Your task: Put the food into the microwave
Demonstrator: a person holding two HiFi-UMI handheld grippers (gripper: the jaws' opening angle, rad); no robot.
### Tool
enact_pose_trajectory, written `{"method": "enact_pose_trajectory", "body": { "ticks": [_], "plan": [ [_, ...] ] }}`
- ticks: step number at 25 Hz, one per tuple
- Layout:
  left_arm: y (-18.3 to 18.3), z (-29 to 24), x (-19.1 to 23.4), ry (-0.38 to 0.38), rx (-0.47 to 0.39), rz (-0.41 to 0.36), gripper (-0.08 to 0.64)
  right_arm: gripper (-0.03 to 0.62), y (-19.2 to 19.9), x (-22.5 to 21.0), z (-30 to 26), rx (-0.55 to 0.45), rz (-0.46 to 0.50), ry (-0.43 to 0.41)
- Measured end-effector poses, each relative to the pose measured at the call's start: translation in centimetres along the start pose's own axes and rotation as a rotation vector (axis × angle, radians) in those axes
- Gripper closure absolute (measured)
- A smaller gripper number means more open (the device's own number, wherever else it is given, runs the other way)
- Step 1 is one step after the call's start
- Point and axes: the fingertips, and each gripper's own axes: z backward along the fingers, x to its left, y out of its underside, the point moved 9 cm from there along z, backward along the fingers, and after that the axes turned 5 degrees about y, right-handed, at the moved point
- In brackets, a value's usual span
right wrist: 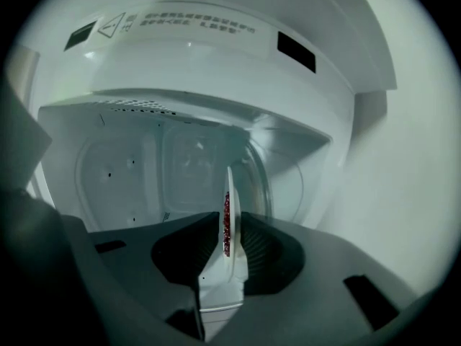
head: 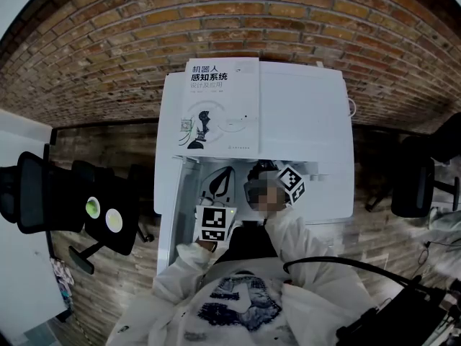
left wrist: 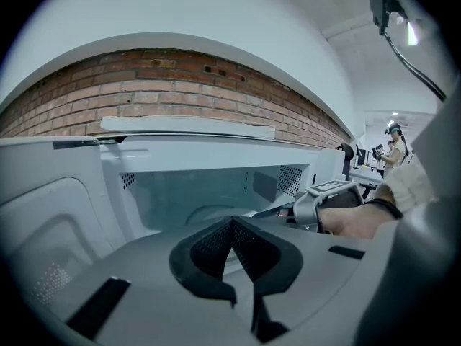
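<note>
The white microwave (head: 310, 135) stands with its door (head: 164, 207) swung open at the left. My right gripper (right wrist: 229, 229) reaches into the cavity (right wrist: 122, 179), shut on the rim of a white plate (right wrist: 232, 269), which shows edge-on between the pads. Red food (right wrist: 226, 222) lies on the plate. The plate sits close over the glass turntable (right wrist: 263, 179); contact cannot be told. My left gripper (left wrist: 232, 225) hangs in front of the opening, its tips together with nothing between them. In the left gripper view the right gripper (left wrist: 292, 209) and the hand holding it are at the cavity mouth.
A large white book (head: 220, 107) lies on top of the microwave, its edge (left wrist: 187, 126) overhanging the front. A brick wall (head: 238, 20) is behind. Black office chairs (head: 65, 193) stand to the left and another (head: 414, 186) to the right.
</note>
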Motion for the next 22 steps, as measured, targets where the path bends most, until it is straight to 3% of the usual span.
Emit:
{"method": "enact_pose_trajectory", "body": {
  "ticks": [22],
  "plan": [
    [0.8, 1.1, -1.3, 0.024, 0.015, -0.004, 0.554, 0.452, -0.8, 0.4, 1.5, -0.096, 0.129, 0.104]
  ]
}}
